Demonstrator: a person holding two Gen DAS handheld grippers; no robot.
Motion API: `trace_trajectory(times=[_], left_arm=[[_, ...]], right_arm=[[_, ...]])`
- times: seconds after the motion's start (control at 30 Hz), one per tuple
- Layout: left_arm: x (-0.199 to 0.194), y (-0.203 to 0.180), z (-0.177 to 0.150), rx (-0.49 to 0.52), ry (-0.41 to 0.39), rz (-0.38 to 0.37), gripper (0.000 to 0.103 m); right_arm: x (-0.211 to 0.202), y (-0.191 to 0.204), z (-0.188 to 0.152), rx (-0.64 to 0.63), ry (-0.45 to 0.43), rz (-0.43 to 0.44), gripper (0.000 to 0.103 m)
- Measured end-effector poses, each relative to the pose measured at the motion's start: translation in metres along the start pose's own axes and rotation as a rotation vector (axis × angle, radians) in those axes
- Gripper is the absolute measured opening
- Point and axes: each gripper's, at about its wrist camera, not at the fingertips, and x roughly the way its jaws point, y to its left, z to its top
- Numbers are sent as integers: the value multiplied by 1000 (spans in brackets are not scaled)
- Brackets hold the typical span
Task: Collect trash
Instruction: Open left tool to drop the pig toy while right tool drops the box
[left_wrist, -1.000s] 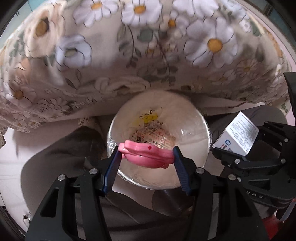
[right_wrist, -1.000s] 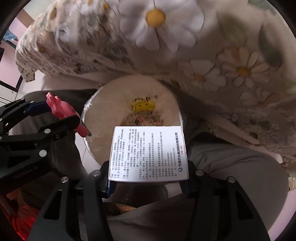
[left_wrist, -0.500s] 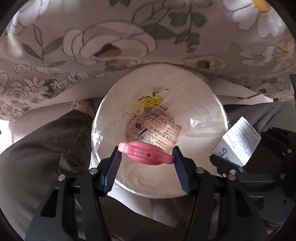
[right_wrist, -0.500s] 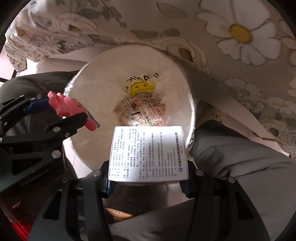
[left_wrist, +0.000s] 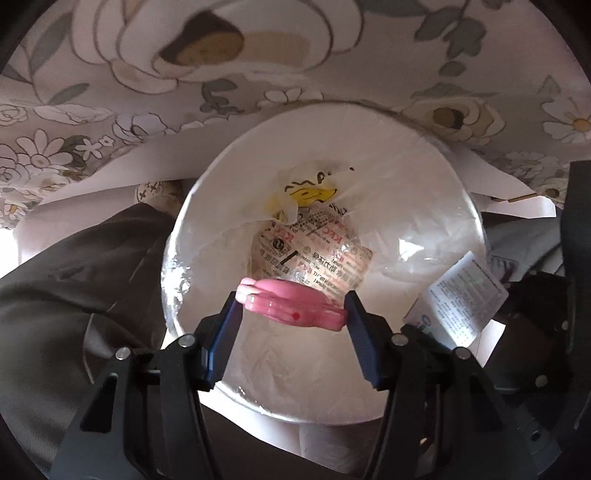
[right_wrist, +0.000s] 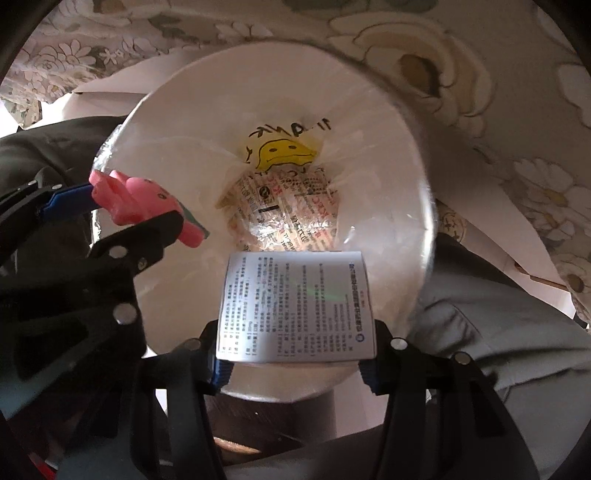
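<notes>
A white bin (left_wrist: 229, 206), lined with clear plastic, serves as the landmark; a printed wrapper (left_wrist: 310, 254) and a yellow smiley bag (right_wrist: 284, 153) already lie at its bottom.

The left gripper (left_wrist: 291, 306) is closed on a pink plastic toy (left_wrist: 291, 304), held above the bin's opening near its near rim, long axis crosswise between the 2 fingers.

The right gripper (right_wrist: 295, 350) is clamped on a white printed carton (right_wrist: 295, 306), held over the near rim, with its printed face turned up.

Both of the 2 items appear to hang inside the rim's outline, so the drop path is judged straight down. Neither hand seems clearly nearer the bin.
</notes>
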Motion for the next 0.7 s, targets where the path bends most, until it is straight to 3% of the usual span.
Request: trace_trajectory(times=[0.33,0.7], left_arm=[[23,2,4,-46,66,-22,57],[24,0,6,-40,67,-20,58]], right_arm=[[21,-1,10,45,65,52,56],[25,0,10,44,64,54,56]])
